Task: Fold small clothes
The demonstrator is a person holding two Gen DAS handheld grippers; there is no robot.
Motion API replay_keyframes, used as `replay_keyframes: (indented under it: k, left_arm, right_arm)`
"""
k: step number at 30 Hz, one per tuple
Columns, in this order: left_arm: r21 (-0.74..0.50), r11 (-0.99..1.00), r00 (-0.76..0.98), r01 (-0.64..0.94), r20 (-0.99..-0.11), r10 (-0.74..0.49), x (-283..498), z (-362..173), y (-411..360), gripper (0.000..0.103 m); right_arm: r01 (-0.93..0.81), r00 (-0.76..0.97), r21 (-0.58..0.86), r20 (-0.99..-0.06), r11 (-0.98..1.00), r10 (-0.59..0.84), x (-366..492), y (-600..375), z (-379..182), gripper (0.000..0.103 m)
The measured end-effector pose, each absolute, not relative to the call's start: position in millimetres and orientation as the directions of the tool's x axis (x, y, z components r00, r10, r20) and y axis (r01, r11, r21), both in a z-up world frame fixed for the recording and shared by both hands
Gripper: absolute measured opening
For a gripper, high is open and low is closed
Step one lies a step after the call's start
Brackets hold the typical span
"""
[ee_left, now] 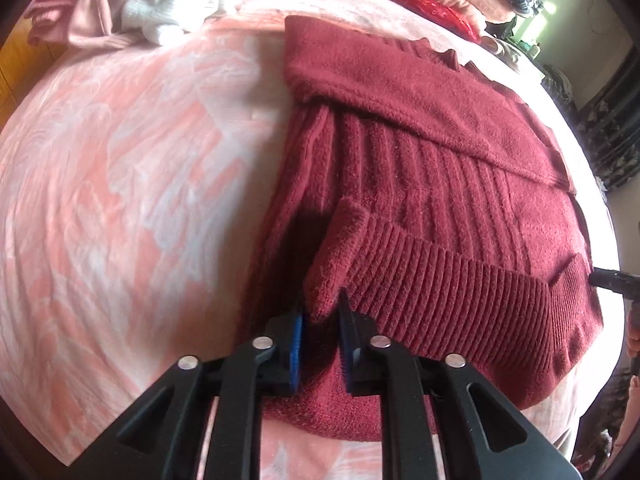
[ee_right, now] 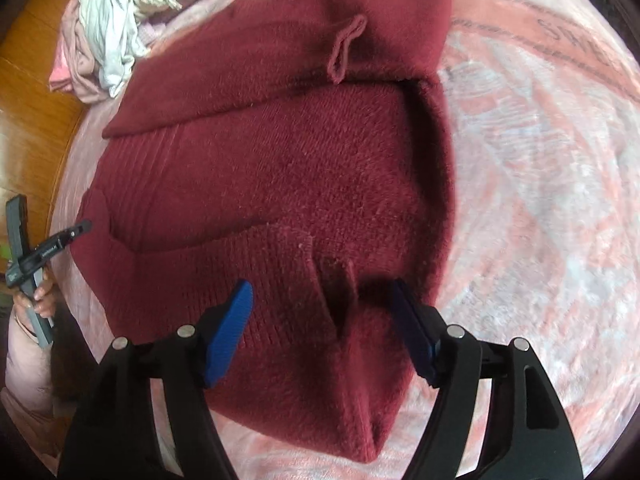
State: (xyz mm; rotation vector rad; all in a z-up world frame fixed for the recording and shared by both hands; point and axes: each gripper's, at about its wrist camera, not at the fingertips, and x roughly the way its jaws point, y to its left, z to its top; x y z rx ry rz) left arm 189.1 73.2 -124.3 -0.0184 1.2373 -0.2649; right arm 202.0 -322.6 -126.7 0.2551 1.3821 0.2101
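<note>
Nearest us, our left gripper [ee_left: 322,320] pinches the ribbed hem corner of the maroon sweater [ee_left: 432,184], which lies partly folded on the pink blanket [ee_left: 132,160]. Our right gripper [ee_right: 324,316] stands spread above the hem's other end, touching nothing. The hem runs crosswise between both hands; the body stretches away ahead.

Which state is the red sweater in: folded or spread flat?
Partly folded: the sweater has a sleeve laid across its body and its ribbed hem turned up.
</note>
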Motion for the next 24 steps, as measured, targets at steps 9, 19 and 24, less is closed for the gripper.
replay_keyframes:
  k: [9, 19, 24]
  left_arm:
    - [-0.136, 0.963, 0.298, 0.233, -0.933, -0.203, 203, -127, 48, 0.036]
    - [-0.208, 0.971, 0.477, 0.121, -0.845, -0.240, 208, -82, 77, 0.010]
    - [-0.220, 0.975, 0.369, 0.030, -0.904, -0.215, 227, -126, 91, 0.010]
  right_arm:
    - [-0.104, 0.201, 0.270, -0.937, 0.957, 0.286, 196, -303, -111, 0.006]
    - [0.004, 0.455, 0.438, -0.802, 0.899, 0.388, 185, -368, -50, 0.005]
    - [0.121, 0.331, 0.420, -0.871, 0.900, 0.362, 198, -380, -114, 0.005]
